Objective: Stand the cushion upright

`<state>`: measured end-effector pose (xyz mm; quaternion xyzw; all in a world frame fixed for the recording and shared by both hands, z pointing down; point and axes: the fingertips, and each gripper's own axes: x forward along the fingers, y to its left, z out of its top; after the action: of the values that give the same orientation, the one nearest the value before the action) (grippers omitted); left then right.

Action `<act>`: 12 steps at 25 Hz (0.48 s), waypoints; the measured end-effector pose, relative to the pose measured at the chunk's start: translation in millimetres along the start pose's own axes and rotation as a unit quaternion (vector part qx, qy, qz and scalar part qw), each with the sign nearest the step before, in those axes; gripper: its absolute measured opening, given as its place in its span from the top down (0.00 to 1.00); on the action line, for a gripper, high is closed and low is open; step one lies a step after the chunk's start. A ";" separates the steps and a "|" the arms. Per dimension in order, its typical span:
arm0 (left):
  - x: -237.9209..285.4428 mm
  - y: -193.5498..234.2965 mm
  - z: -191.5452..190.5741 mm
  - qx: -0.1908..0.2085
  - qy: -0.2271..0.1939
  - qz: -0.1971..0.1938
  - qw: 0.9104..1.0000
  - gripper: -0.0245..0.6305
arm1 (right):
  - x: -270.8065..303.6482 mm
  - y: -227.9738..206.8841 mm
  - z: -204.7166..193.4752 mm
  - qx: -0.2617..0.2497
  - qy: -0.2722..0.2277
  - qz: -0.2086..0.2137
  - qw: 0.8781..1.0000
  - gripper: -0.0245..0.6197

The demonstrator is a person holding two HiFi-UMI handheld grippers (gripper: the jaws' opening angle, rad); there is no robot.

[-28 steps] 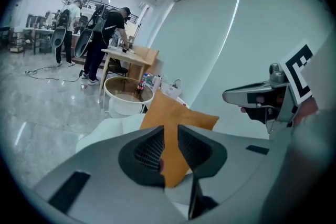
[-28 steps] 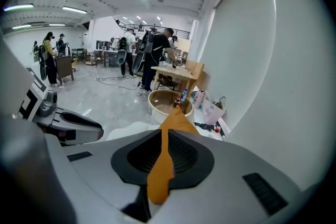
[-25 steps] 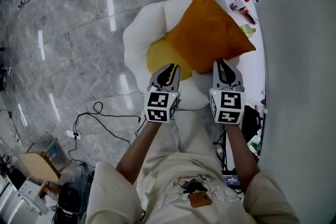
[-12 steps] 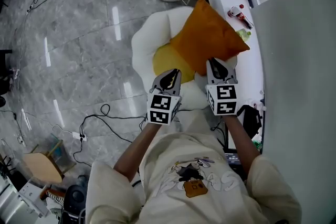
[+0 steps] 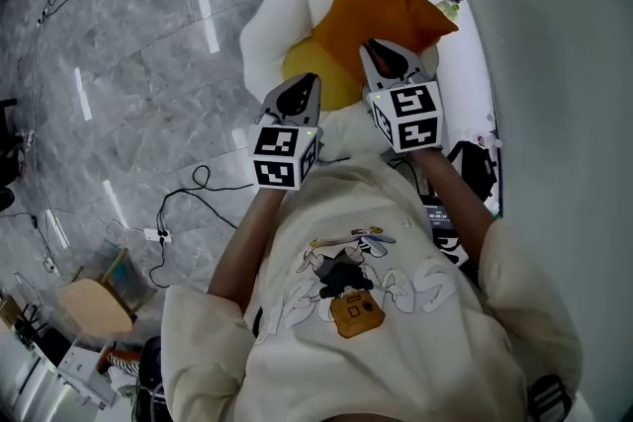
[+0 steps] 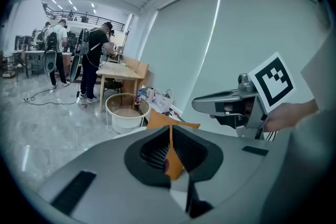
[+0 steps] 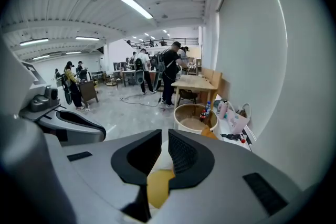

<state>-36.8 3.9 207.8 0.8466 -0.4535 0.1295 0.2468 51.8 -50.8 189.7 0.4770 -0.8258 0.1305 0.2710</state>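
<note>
**Tongs withdrawn; cushion (image 5: 381, 5) propped on chair**

Both left tongs (image 5: 300, 86) and right tongs (image 5: 376, 54) have pulled back toward the person and risen clear of the orange cushion. Each pair is closed tight, gripping nothing. Cushion stands tilted on the white flower-shaped chair (image 5: 269, 25), lower edge at its yellow seat centre (image 5: 309, 59).

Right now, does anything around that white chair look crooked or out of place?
The orange cushion sits askew on the white chair, turned like a diamond rather than square to it. Loose cables also trail over the floor.
</note>
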 end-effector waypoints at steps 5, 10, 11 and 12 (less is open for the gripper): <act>-20.2 -0.3 -3.6 -0.004 0.018 -0.027 0.999 0.93 | -14.5 16.1 -2.9 0.021 0.006 0.014 1.000 0.87; -30.0 -14.5 -8.2 0.008 0.023 -0.054 0.998 0.93 | -26.0 26.5 -4.6 0.048 0.004 0.044 0.998 0.87; -33.5 -17.6 -9.3 0.011 0.023 -0.057 0.998 0.93 | -30.7 29.6 -5.6 0.047 0.003 0.046 0.998 0.87; -37.0 -18.3 -8.6 0.015 0.021 -0.057 0.998 0.93 | -34.6 33.1 -5.3 0.046 0.002 0.048 0.998 0.87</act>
<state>-42.1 43.1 193.1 0.8716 -0.3972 0.1398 0.2510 38.8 -6.5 175.7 0.4481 -0.8406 0.1819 0.2439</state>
